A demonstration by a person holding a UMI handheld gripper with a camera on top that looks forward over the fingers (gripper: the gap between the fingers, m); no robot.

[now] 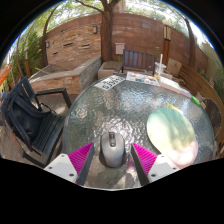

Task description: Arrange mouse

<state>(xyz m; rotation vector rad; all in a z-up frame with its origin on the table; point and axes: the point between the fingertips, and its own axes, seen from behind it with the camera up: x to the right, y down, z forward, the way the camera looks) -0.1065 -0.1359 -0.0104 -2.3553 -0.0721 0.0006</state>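
Note:
A grey computer mouse lies on the round glass table, near its front edge. My gripper is open, its two magenta pads standing either side of the mouse with a small gap at each flank. The mouse rests on the glass between the fingers, its front pointing away from me. A pale green round mat lies on the table just right of the mouse.
A black metal chair stands to the left of the table. Papers and small objects sit at the table's far side. Beyond are a brick wall, a tree trunk and a wooden fence.

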